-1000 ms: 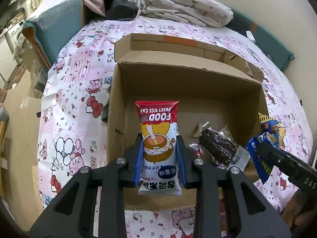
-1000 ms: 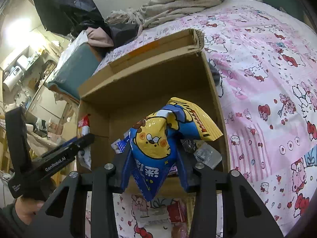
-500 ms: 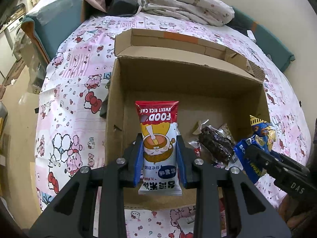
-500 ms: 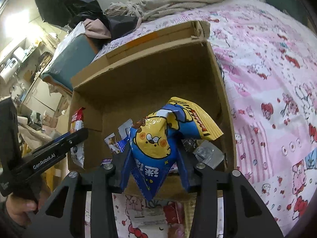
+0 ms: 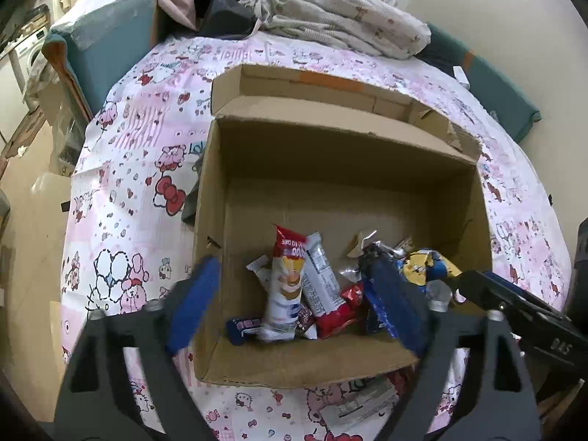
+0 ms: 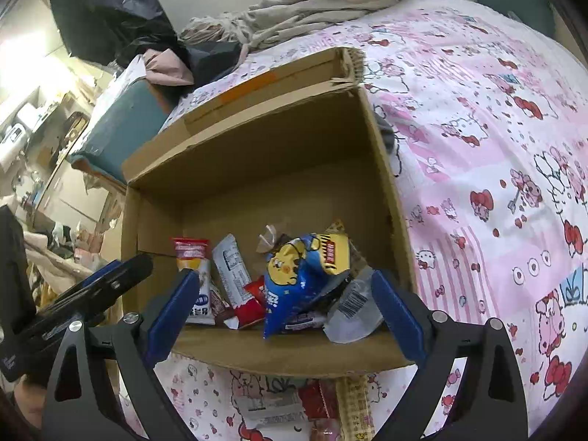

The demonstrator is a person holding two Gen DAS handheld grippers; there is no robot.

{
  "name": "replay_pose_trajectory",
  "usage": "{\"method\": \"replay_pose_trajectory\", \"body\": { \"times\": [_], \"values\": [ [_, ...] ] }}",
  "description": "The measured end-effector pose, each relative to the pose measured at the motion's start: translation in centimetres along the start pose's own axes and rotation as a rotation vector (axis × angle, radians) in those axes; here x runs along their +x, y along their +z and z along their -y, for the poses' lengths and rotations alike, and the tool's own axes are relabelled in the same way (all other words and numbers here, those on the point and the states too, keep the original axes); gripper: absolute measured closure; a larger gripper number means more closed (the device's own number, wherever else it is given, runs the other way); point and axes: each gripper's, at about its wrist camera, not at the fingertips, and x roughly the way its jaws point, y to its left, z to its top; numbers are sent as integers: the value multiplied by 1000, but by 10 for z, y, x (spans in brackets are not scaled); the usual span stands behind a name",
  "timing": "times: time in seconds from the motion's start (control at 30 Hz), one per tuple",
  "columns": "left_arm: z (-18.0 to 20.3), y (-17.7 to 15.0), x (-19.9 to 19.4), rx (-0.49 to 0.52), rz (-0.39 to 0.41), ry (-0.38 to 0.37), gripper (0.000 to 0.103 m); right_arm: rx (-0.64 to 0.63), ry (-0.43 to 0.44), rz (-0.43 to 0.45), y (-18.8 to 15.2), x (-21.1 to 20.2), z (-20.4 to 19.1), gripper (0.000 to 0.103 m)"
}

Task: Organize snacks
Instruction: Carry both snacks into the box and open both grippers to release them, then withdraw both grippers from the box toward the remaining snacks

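An open cardboard box [image 5: 330, 154] [image 6: 257, 154] sits on the bed. A red and white rice cake packet [image 5: 284, 283] [image 6: 193, 257] lies free in its near left part among other wrappers. A blue and yellow snack bag [image 6: 301, 275] [image 5: 426, 268] rests free on the pile at the near right. My left gripper [image 5: 290, 261] hangs over the box, jaws opening, pads well clear of the packet below. My right gripper [image 6: 284, 275] also stands wide over the box, jaws opening, pads off the bag. Each gripper's fingers [image 5: 514, 308] [image 6: 103, 286] show at the edge of the other view.
The box holds several more wrapped snacks [image 5: 327, 294]. Loose packets [image 6: 319, 400] lie on the pink cartoon bedsheet [image 6: 496, 147] just in front of the box. Crumpled blankets [image 5: 330, 18] and a teal cushion [image 5: 106, 47] lie beyond it.
Both grippers went from shut to wide open. The rice cake packet dropped from the left pads and the blue and yellow bag from the right pads into the box.
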Motion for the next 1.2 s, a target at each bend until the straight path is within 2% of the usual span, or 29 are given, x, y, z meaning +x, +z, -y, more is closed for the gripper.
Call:
{"method": "replay_pose_trajectory", "body": {
  "times": [0.27, 0.7, 1.2],
  "values": [
    [1, -4, -5, 22, 8, 0, 15, 16, -1, 28, 1, -11, 5, 6],
    [-7, -19, -36, 38, 53, 14, 15, 62, -13, 60, -15, -46, 11, 6],
    [-2, -44, -50, 69, 19, 23, 15, 92, -37, 34, -45, -75, 23, 6]
  ]
}}
